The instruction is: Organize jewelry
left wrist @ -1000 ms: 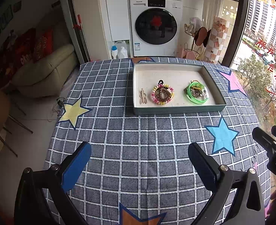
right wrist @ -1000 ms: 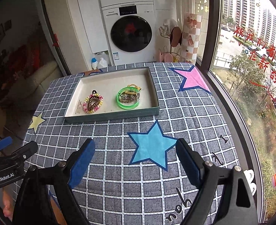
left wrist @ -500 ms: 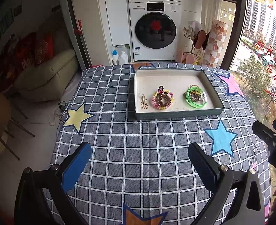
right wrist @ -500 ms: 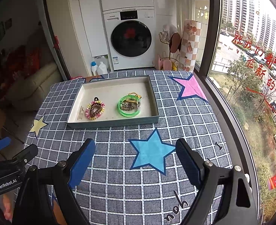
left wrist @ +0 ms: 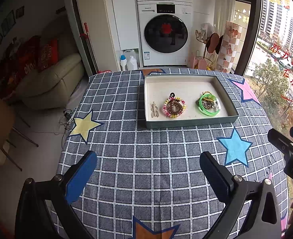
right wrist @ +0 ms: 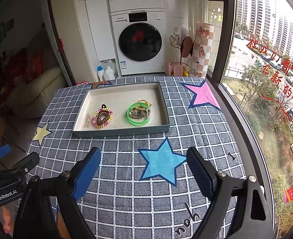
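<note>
A shallow grey-green tray [left wrist: 190,123] [right wrist: 122,132] sits at the far side of the checked tablecloth. In it lie a gold hair clip [left wrist: 154,109] [right wrist: 87,120], a ring of colourful and brown coil hair ties [left wrist: 174,106] [right wrist: 102,117], and a green bangle around a heap of small jewelry [left wrist: 208,104] [right wrist: 138,113]. My left gripper [left wrist: 148,171] is open and empty, above the cloth well short of the tray. My right gripper [right wrist: 143,169] is open and empty, over the blue star [right wrist: 161,162].
The table carries a blue checked cloth with a yellow star [left wrist: 84,125], a pink star [right wrist: 203,95] and an orange star [left wrist: 152,231]. A washing machine [left wrist: 164,33] stands behind the table, a sofa [left wrist: 48,83] to the left, a window on the right.
Both grippers have drawn back and up from the tray, so more of the table and room shows. The jaws stay open. The tray's contents have not moved.
</note>
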`<state>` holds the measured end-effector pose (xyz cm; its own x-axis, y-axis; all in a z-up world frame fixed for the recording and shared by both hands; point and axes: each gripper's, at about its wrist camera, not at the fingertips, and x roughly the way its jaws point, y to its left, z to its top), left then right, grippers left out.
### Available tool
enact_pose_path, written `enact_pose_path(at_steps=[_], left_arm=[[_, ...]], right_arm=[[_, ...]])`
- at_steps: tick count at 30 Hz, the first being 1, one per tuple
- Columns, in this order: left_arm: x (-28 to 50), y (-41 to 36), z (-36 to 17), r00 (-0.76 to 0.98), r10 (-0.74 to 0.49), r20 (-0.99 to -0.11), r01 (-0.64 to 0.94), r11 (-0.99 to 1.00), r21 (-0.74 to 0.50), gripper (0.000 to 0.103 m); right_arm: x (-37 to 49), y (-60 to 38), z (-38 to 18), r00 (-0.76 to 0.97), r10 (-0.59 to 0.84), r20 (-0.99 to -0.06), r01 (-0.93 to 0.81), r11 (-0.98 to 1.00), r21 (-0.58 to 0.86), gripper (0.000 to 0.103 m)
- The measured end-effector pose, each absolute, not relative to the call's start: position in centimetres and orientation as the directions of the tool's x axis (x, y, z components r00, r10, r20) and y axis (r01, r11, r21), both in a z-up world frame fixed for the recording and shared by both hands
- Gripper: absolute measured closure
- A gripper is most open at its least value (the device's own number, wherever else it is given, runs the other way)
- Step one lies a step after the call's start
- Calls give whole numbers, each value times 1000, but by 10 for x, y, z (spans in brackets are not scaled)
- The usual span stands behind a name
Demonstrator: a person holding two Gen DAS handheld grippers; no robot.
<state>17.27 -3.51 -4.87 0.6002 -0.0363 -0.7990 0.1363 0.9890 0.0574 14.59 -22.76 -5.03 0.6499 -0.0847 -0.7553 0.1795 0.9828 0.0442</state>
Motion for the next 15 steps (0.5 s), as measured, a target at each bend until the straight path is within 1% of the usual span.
enact_pose_path(at_steps=[15], left_arm=[[171, -36, -49, 600, -37, -799, 134, 989, 56, 0]], right_arm=[[146, -227, -49, 652, -84, -754, 180, 983, 46, 14]])
